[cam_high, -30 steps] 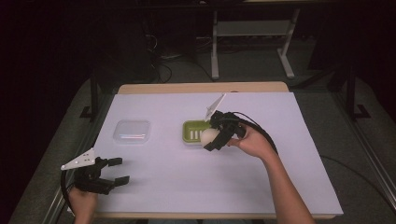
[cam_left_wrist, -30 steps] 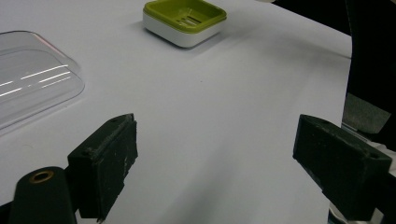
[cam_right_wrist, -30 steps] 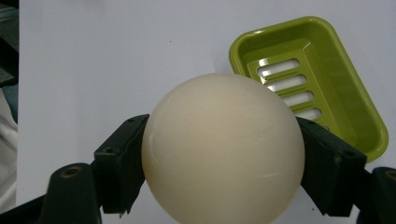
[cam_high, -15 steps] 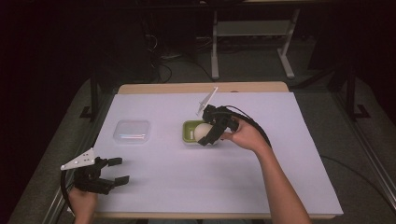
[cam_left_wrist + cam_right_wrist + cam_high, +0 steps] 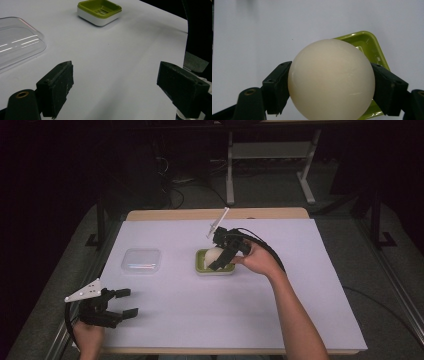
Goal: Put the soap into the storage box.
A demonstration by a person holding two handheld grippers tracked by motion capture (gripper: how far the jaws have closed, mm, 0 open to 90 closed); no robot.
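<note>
My right gripper [image 5: 216, 259] is shut on a cream, rounded bar of soap [image 5: 213, 254], held just above a green soap dish [image 5: 220, 271] at mid-table. In the right gripper view the soap [image 5: 331, 77] sits between both black jaws, and the dish [image 5: 367, 43] lies behind and below it. My left gripper [image 5: 127, 302] rests near the front left corner, open with nothing between its fingers [image 5: 58, 87]. From the left gripper view the green dish [image 5: 110, 15] with its white base stands far ahead.
A clear plastic lid [image 5: 142, 261] lies left of the dish, seen close at the left in the left gripper view as the lid [image 5: 17, 42]. White paper [image 5: 300, 295] covers the table. Table legs and cables stand beyond the far edge.
The right gripper closed on the soap in the dish and has lifted it a little, tilting toward the left. The left gripper has stayed put.
</note>
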